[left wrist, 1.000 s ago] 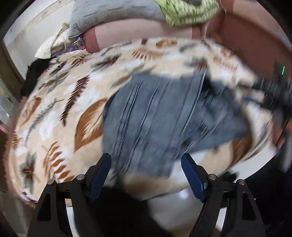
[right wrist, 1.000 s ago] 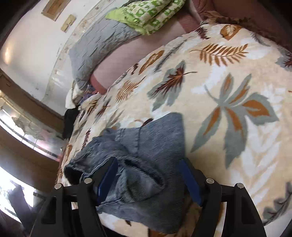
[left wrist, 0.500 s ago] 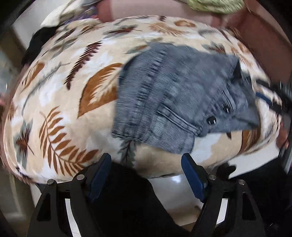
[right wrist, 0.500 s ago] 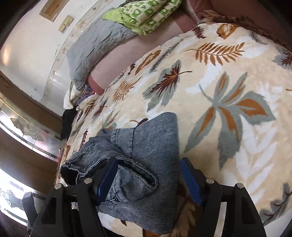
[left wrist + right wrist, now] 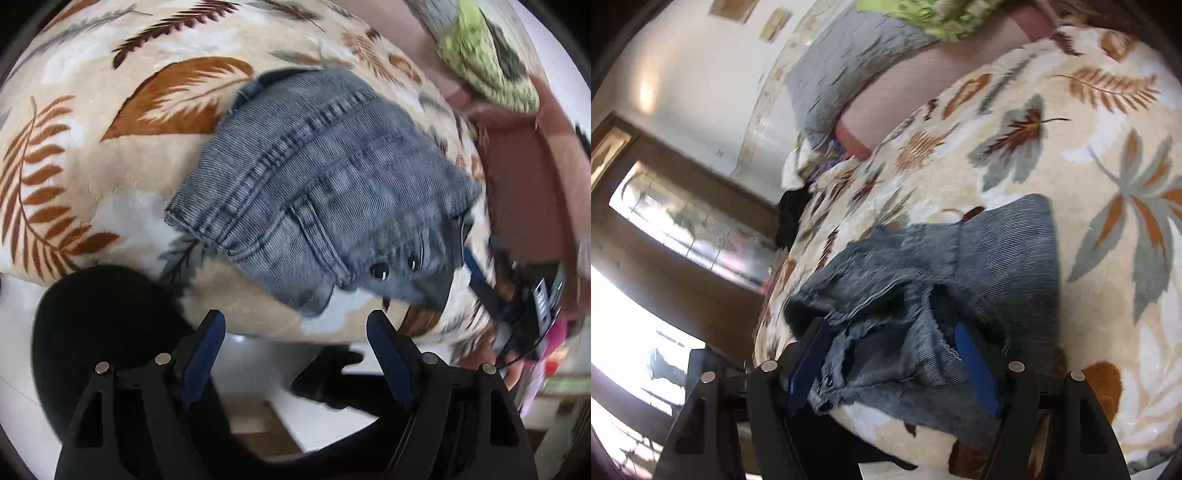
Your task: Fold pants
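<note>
The left gripper (image 5: 295, 334) has its fingers spread with nothing between them, the pants (image 5: 325, 206) lying just beyond on the blanket (image 5: 110, 184). The right gripper (image 5: 890, 363) is spread around bunched denim at the pants' near edge.

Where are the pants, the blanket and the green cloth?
pants (image 5: 332, 192): left wrist view, on the middle of the denim.
blanket (image 5: 110, 177): left wrist view, on a bare patch with leaf print.
green cloth (image 5: 484, 62): left wrist view, on its middle.
</note>
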`<state>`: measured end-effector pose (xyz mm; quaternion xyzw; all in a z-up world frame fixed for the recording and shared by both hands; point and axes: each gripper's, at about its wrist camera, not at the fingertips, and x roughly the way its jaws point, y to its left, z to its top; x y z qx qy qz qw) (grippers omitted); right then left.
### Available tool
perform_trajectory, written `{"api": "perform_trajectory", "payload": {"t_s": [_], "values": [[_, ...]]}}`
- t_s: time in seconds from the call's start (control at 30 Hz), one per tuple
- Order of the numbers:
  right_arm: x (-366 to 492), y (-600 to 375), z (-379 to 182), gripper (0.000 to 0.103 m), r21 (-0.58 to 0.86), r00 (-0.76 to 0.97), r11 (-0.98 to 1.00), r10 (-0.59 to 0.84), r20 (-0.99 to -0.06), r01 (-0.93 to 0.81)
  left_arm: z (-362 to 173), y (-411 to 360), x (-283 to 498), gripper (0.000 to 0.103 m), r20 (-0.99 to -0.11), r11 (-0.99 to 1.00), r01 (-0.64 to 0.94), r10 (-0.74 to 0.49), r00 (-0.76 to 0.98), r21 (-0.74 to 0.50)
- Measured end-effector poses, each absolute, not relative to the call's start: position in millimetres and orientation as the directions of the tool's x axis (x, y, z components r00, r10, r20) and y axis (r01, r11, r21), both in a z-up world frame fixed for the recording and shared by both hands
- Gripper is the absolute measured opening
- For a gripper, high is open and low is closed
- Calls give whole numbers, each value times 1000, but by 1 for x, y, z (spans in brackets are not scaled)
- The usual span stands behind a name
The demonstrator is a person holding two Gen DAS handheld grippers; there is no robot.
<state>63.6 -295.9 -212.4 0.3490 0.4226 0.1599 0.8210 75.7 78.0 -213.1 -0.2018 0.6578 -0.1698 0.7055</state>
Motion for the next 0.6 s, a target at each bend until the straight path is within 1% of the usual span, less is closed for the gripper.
{"api": "perform_trajectory", "payload": {"t_s": [0.07,0.1,0.13,0.17,0.2,0.23,0.27,0.3,0.33,0.4,0.43,0.5,0.6], "values": [[64,-302,-214,74,694,610,716,518,-599,74,-211,78,79,79,-822,825,-30,-559,104,-565],[64,-305,-217,74,693,611,716,510,-605,89,-213,78,83,77,-813,814,-43,-572,108,-579],[66,-307,-218,74,694,609,714,509,-608,96,-216,78,85,73,-813,813,-58,-572,108,-580],[65,-309,-219,74,693,607,713,507,-612,104,-219,77,88,58,-808,806,-66,-581,103,-588],[66,-310,-219,74,691,608,715,502,-614,107,-222,75,91,48,-798,795,-69,-596,91,-602],[65,-311,-218,74,687,611,719,498,-616,108,-223,75,94,45,-794,792,-72,-600,92,-607],[65,-311,-217,74,682,613,723,493,-617,106,-225,75,95,38,-794,791,-76,-599,105,-607],[64,-311,-215,74,679,614,727,490,-618,103,-225,75,96,29,-791,789,-75,-600,118,-610],[64,-311,-215,74,676,614,730,489,-620,102,-224,74,97,25,-789,787,-70,-602,125,-612],[63,-311,-216,74,671,611,734,486,-625,104,-221,74,98,11,-779,781,-60,-610,142,-622],[63,-311,-216,74,670,608,735,485,-628,105,-218,75,99,6,-772,775,-50,-617,151,-630],[62,-312,-217,74,666,606,738,482,-633,110,-209,75,100,3,-754,762,-19,-635,168,-647],[61,-314,-218,74,673,608,731,484,-629,115,-194,69,98,3,-757,776,38,-624,193,-629]]}}
